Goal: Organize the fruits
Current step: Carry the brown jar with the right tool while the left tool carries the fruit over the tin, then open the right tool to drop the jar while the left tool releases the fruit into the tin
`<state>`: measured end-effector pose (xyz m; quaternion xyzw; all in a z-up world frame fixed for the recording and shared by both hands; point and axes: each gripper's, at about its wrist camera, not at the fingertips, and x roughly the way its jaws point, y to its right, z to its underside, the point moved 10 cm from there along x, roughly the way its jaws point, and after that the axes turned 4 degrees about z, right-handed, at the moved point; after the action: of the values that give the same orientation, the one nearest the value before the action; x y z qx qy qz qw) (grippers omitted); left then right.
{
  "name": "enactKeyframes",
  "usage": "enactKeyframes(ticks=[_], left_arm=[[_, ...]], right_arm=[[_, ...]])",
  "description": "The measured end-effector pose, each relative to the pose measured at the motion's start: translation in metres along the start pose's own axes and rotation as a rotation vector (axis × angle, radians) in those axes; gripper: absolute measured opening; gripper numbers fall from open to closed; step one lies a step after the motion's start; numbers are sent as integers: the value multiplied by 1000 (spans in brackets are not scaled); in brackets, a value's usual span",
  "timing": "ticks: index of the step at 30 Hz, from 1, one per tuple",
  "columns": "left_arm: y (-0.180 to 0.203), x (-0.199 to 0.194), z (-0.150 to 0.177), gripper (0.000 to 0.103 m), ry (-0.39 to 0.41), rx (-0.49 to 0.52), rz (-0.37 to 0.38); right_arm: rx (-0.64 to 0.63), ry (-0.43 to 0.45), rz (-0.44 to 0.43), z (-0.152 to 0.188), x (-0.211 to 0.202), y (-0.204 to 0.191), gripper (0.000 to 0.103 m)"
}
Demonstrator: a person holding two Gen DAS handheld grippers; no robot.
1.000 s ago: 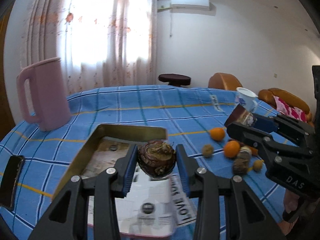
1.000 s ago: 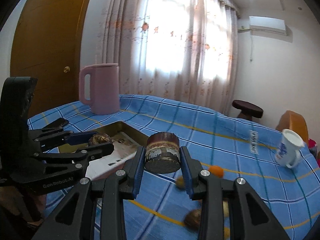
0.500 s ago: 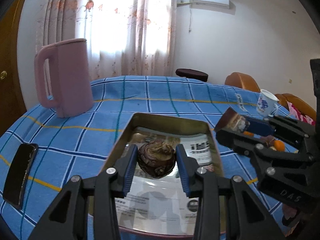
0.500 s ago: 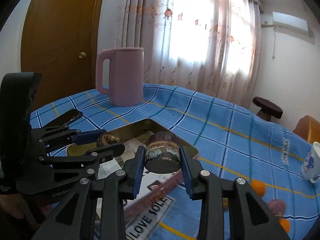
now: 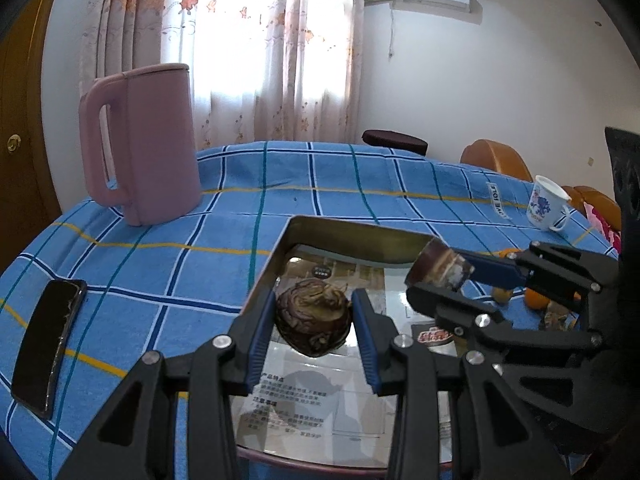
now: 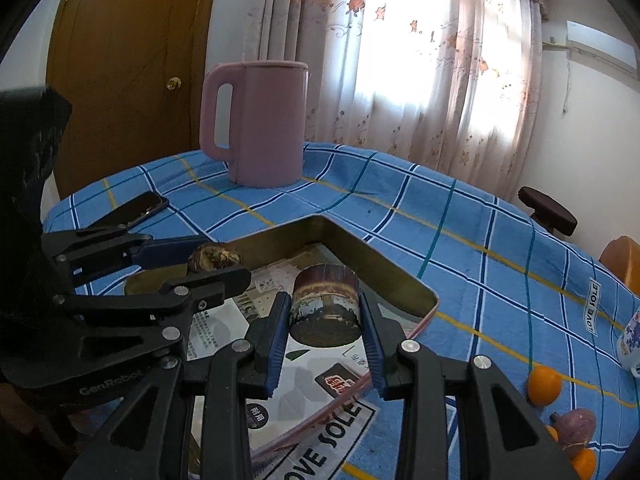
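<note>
My left gripper (image 5: 314,326) is shut on a dark brown round tuber (image 5: 313,318) and holds it above the golden metal tray (image 5: 352,236). My right gripper (image 6: 325,322) is shut on a brown cut cylinder-shaped piece (image 6: 325,306), also above the tray (image 6: 384,264). The right gripper shows in the left wrist view (image 5: 440,276), and the left gripper shows in the right wrist view (image 6: 216,266). Small oranges (image 6: 543,385) and a purplish fruit (image 6: 576,426) lie on the blue checked cloth to the right.
A pink jug (image 5: 146,144) stands at the back left. A black phone (image 5: 50,342) lies left of the tray. A white mug (image 5: 546,204) stands at the far right. A printed sheet (image 6: 320,452) lies under the tray.
Both grippers have moved left from the loose fruits to above the tray, each still holding its piece. The tray now fills the middle of both views.
</note>
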<state>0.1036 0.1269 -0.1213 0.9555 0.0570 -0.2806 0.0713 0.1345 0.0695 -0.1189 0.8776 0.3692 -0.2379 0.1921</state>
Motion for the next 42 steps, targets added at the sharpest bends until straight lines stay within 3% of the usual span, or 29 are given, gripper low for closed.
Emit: enactKeyframes(ticks=[14,17,19,21,23,26,30,38,42], left_arm=[[-4,3,2,44,-20,0,-6],[-3,2,1,47,-16,-1,-2],[-3,-2,0,59,-3,-6,-8],[-2,-6,-2,67,13,-7,-16],[0,-11,-6,68,32,-9,-9],[6,-23,-15,75,71,-12,12],[22,-36,-24,92,122,-16,44],[103,-29,-20,92,86,95,177],[148,-16,-6,92,26,157,243]], right_arm=[[-58,-95,-25,18,19,-16,37],[-71,-69,-9,16,14,-17,46],[-66,-56,-8,14,9,-16,56],[-60,-44,8,13,4,-13,56],[-55,-35,30,13,-2,-8,56],[-52,-18,87,18,-19,7,56],[-3,-11,159,37,-50,42,58],[199,-52,323,103,-119,145,60],[265,-73,335,125,-131,168,60]])
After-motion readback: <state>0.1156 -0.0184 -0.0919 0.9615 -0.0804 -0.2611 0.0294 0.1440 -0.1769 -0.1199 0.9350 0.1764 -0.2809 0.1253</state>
